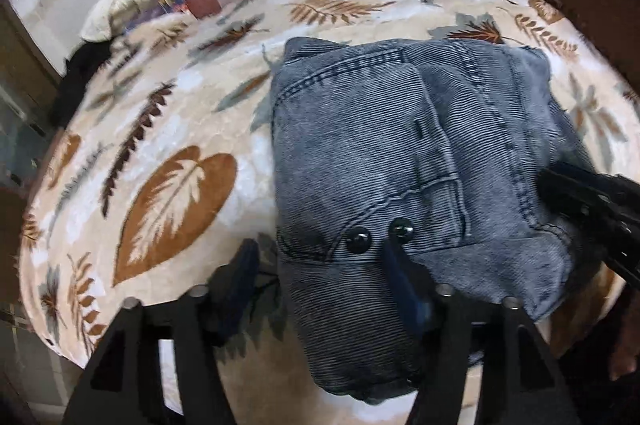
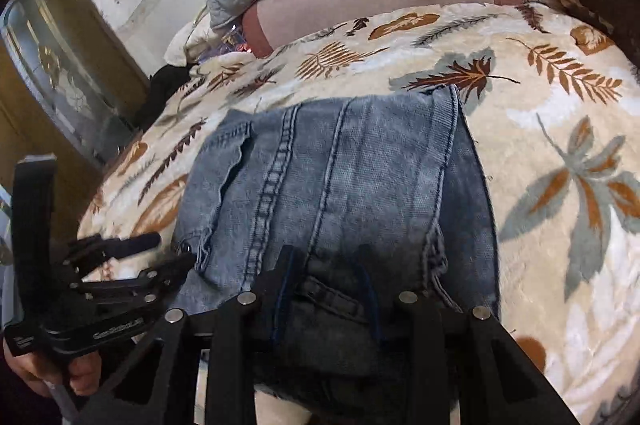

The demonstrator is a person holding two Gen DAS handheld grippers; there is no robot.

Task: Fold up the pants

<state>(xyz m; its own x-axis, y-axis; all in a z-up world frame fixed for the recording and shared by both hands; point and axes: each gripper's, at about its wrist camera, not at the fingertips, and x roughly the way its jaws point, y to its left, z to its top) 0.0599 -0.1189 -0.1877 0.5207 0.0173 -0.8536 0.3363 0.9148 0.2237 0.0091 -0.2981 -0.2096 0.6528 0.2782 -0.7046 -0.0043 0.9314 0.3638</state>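
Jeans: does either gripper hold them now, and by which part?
Left gripper is open, holding nothing. Right gripper straddles the jeans at the waistband; whether it grips cannot be told.

Soft, even daylight is seen throughout; no glare is noted. Slight motion blur is shown on the cream leaf-patterned plush blanket [image 1: 168, 129]. Strong fisheye bending and dark corners are recorded at the edges.
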